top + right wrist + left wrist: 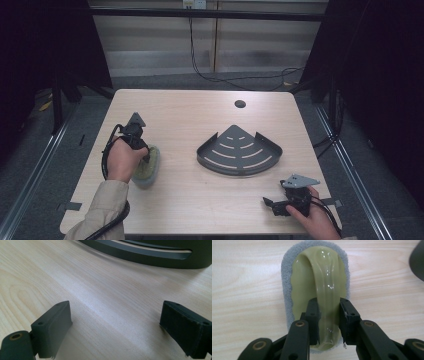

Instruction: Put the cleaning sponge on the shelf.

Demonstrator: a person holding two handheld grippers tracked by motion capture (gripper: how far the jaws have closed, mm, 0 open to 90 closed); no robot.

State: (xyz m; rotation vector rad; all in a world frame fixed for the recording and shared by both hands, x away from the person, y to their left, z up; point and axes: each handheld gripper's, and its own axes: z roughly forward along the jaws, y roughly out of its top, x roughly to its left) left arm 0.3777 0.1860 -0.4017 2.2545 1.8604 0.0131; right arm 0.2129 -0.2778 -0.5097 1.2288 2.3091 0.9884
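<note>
The left gripper had its two black jaws closed against the glossy olive-green arched handle of a grey oval scrubbing pad, which lay flat on the pale wooden table, at its left side. The right gripper rested low at the table's near right corner, jaws spread wide and holding nothing. Beyond it sat a dark grey slotted metal corner shelf, right of centre.
</note>
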